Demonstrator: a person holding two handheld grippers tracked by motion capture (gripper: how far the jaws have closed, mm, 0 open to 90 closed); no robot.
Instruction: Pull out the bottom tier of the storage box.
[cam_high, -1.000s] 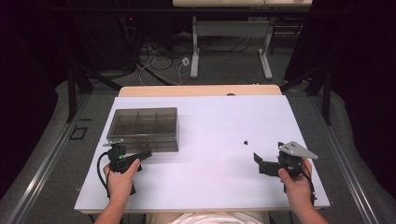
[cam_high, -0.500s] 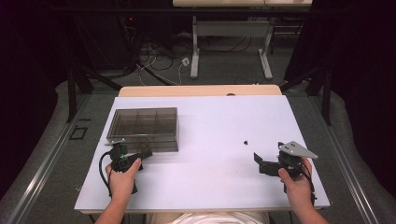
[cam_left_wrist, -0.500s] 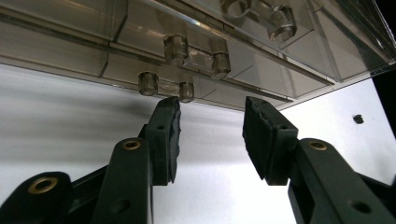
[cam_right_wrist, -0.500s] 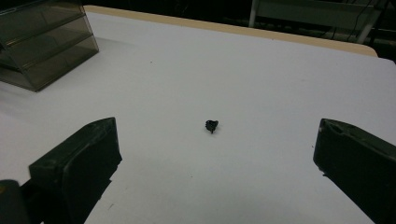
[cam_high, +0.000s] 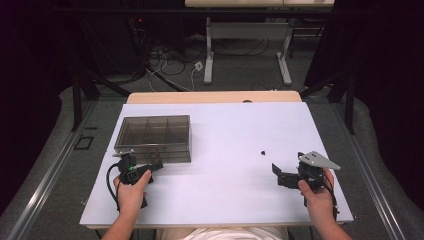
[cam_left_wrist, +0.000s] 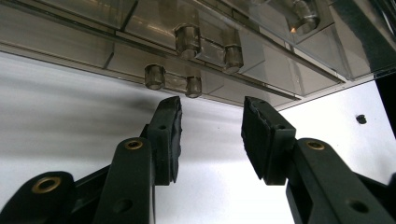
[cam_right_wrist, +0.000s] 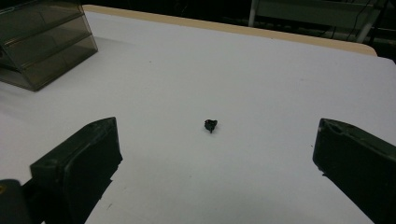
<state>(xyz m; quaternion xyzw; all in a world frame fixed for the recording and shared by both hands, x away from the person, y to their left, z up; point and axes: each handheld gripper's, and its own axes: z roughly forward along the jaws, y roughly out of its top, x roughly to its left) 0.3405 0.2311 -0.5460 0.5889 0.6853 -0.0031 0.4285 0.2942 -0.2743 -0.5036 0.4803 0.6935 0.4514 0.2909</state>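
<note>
Nearest on the left: left hand-held gripper (cam_left_wrist: 212, 107), jaws part-spread after just now closing in. Nothing between the pads, tips just short of the front wall of the smoky transparent plastic compartment box (cam_high: 154, 153). Faces the small clear nubs (cam_left_wrist: 173, 80) there, hinge or latch, hard to tell which.

Nearest on the right: right hand-held gripper (cam_right_wrist: 215, 144), spread wide and empty. Aims at the tiny black knobbly piece (cam_right_wrist: 210, 125), near but untouched, alone on the white tabletop (cam_high: 225, 195).

As for the box: probably light, stiff and slick. Likely to skid on the smooth surface under a sideways push, and to crack if levered hard. Best taken at the lid's front lip by the nubs, with the body steadied.

As for the tiny piece: featherlight, hard, easy to flick away. Best pinched squarely across its middle, pads low to the surface.

Plenty of open room between box and piece. Near edge close behind both hands, right edge just beside the right one, box near the left edge. Farther off, a pale wooden strip (cam_high: 215, 96) along the far edge, then floor and cables.
</note>
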